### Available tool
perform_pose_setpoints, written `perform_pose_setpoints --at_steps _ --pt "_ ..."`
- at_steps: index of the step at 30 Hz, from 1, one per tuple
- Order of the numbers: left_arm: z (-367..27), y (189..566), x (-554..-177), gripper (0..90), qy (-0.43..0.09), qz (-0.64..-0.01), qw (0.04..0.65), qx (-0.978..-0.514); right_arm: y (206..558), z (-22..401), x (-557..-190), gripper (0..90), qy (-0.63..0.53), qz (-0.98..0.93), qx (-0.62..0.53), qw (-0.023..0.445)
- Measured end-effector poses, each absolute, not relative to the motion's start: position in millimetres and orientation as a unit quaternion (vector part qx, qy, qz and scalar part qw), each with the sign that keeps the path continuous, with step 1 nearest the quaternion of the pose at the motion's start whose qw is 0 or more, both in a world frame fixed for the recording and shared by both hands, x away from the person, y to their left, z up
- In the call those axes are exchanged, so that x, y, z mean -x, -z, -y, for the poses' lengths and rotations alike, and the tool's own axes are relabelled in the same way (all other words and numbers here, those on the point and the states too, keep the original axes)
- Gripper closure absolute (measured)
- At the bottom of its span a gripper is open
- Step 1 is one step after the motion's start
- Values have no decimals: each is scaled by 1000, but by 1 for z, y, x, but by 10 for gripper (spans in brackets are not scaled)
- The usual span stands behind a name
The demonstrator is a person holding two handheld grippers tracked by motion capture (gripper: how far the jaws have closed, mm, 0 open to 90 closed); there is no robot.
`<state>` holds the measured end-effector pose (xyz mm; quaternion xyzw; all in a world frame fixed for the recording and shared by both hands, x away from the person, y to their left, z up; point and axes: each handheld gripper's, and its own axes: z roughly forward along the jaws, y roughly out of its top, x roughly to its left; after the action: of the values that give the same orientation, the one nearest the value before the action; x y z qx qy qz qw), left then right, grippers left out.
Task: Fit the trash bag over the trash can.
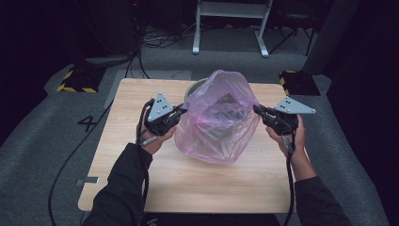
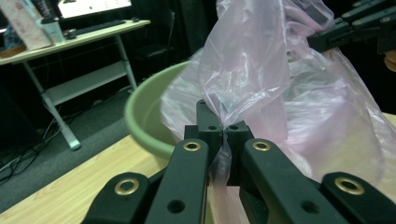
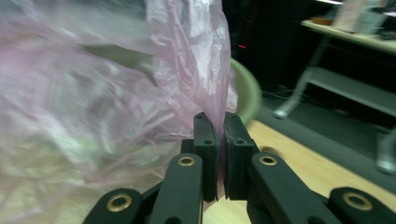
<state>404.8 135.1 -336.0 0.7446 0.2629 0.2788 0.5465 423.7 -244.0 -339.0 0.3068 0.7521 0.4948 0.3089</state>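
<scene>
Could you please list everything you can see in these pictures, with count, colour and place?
plastic bag: one, translucent pink, middle of the table, pinched at both sides
basin: one, light green, behind and under the bag
table: one, light wood, centre
desk: one, white-framed, background
floor blocks: two, black with yellow stripes, beyond the table's far corners
left gripper: one, black, shut on the bag's left edge
right gripper: one, black, shut on the bag's right edge
sleeves: two, dark, bottom
</scene>
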Motion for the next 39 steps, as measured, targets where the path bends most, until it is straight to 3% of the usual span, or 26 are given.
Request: perform_pose_setpoints --at_steps 3,4,6,21,35,39 --pt "-136 336 -412 894 -277 -275 548 -740 339 245 -432 868 -495 -751 -317 301" --pt "-137 336 -414 894 -279 -277 547 -740 339 243 -439 868 -468 -753 -323 331" --pt "-138 334 -421 894 -282 -284 544 -738 340 246 -447 868 -477 -748 -340 312" --pt "-145 350 -455 894 -277 -331 528 -731 345 247 -484 839 -459 -730 -399 312" --pt "-135 384 -488 895 -256 -357 500 -746 357 237 -515 844 -458 -737 -411 279" --pt "-130 391 -494 894 -247 -355 493 -755 361 240 -521 852 -497 -724 -413 242"
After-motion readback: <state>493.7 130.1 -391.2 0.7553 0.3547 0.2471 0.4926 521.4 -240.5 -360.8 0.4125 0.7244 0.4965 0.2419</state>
